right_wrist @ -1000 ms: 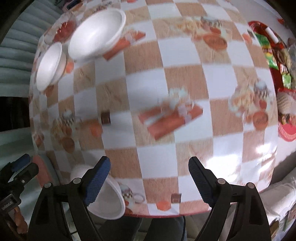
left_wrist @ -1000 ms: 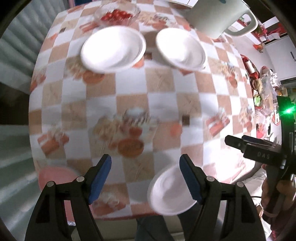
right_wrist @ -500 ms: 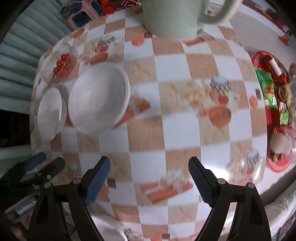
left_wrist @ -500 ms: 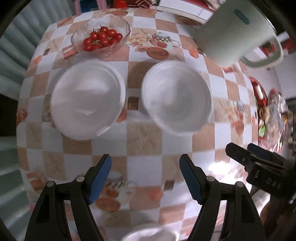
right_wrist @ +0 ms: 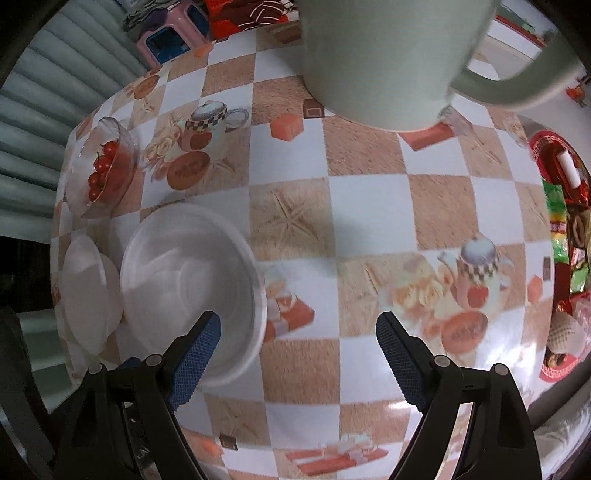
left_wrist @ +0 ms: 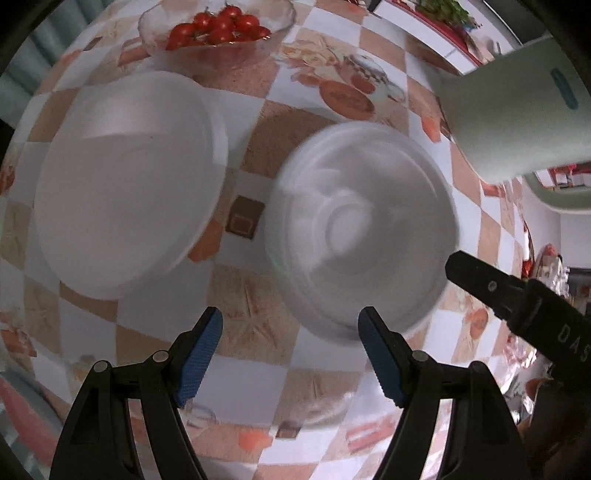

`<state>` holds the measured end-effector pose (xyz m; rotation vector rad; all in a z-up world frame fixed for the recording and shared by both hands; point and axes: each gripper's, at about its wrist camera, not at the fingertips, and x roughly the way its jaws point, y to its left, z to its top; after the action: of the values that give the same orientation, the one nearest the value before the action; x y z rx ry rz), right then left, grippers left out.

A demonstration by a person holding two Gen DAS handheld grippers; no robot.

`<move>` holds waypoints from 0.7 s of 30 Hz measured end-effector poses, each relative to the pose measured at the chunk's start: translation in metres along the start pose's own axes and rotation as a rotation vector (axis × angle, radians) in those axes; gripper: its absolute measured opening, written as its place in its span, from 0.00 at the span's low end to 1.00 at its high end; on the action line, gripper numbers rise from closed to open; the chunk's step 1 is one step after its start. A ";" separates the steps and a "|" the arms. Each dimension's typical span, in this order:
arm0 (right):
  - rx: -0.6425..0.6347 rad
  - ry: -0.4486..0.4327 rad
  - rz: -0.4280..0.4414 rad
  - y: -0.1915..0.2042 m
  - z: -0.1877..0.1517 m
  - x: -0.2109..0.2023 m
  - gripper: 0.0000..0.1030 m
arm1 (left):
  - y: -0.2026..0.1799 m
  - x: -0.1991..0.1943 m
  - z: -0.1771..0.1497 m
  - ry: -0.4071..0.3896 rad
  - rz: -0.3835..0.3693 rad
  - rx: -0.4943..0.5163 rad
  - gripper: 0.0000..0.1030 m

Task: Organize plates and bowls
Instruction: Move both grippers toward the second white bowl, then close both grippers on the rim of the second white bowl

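Observation:
Two white bowls sit side by side on the checked tablecloth. In the left wrist view the left white bowl (left_wrist: 125,177) is wide and shallow, and the right white bowl (left_wrist: 362,236) shows ringed walls. My left gripper (left_wrist: 291,325) hangs open just above the table in front of them, its right fingertip (left_wrist: 373,332) over the right bowl's near rim. In the right wrist view my right gripper (right_wrist: 299,325) is open and holds nothing. Its left fingertip (right_wrist: 207,332) overlaps the nearer white bowl (right_wrist: 192,288), and the other white bowl (right_wrist: 88,291) lies beyond it.
A pale green jug (right_wrist: 388,55) stands at the table's far side, close behind the right bowl (left_wrist: 517,110). A glass bowl of cherry tomatoes (left_wrist: 218,33) sits behind the left bowl. A red tray of snacks (right_wrist: 565,258) is at the right edge.
Both grippers have moved across the table toward the two white bowls, which now look much larger. The small white bowl at the near table edge has left both views. Both grippers stayed open.

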<state>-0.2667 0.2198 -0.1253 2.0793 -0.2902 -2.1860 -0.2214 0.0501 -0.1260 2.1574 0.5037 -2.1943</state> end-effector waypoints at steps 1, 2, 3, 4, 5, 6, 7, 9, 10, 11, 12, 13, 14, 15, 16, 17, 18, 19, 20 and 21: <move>-0.004 0.002 0.001 0.000 0.001 0.002 0.85 | 0.001 0.001 0.002 -0.007 -0.001 -0.004 0.77; -0.008 0.003 0.000 0.001 0.003 0.004 0.85 | 0.002 0.002 0.005 -0.013 -0.006 -0.010 0.77; -0.010 0.003 0.001 0.002 0.005 0.006 0.85 | 0.004 0.002 0.007 -0.018 -0.014 -0.015 0.77; -0.010 0.005 0.004 0.002 0.006 0.008 0.85 | 0.005 0.003 0.009 -0.020 -0.019 -0.019 0.77; -0.010 0.006 0.005 0.002 0.008 0.010 0.85 | 0.005 0.004 0.012 -0.017 -0.020 -0.019 0.77; -0.012 0.008 0.005 0.003 0.009 0.013 0.85 | 0.005 0.005 0.014 -0.015 -0.017 -0.019 0.77; -0.014 0.010 0.003 0.004 0.011 0.015 0.85 | 0.005 0.007 0.016 -0.014 -0.014 -0.020 0.77; -0.020 0.011 -0.001 0.005 0.015 0.019 0.85 | 0.004 0.009 0.020 -0.016 -0.017 -0.026 0.77; -0.022 0.007 -0.002 0.006 0.017 0.021 0.85 | 0.003 0.011 0.023 -0.018 -0.017 -0.027 0.77; -0.024 0.000 -0.002 0.007 0.019 0.022 0.85 | 0.002 0.012 0.025 -0.021 -0.016 -0.027 0.77; -0.026 -0.004 -0.002 0.009 0.021 0.023 0.84 | 0.000 0.013 0.028 -0.025 -0.009 -0.024 0.77; -0.028 -0.006 -0.002 0.010 0.023 0.024 0.77 | -0.002 0.015 0.030 -0.026 -0.004 -0.022 0.76; -0.031 -0.003 -0.001 0.011 0.024 0.026 0.63 | -0.004 0.017 0.033 -0.027 0.002 -0.019 0.75; -0.033 0.007 -0.003 0.012 0.025 0.029 0.54 | -0.005 0.018 0.035 -0.025 0.005 -0.016 0.70; -0.033 0.020 0.004 0.014 0.027 0.033 0.45 | -0.007 0.019 0.036 -0.023 0.011 -0.008 0.68; -0.032 0.031 0.009 0.016 0.028 0.038 0.44 | -0.011 0.018 0.037 -0.031 0.025 0.010 0.64; -0.029 0.035 0.014 0.017 0.028 0.041 0.44 | -0.014 0.018 0.037 -0.034 0.028 0.028 0.57; -0.028 0.038 0.017 0.017 0.028 0.043 0.39 | -0.018 0.018 0.038 -0.039 0.033 0.050 0.53; -0.030 0.034 0.019 0.019 0.027 0.044 0.36 | -0.022 0.018 0.039 -0.042 0.039 0.075 0.43; -0.041 0.028 0.017 0.021 0.027 0.044 0.34 | -0.025 0.018 0.040 -0.042 0.044 0.094 0.32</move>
<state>-0.2967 0.1918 -0.1631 2.0760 -0.2573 -2.1326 -0.2669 0.0680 -0.1390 2.1391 0.3546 -2.2784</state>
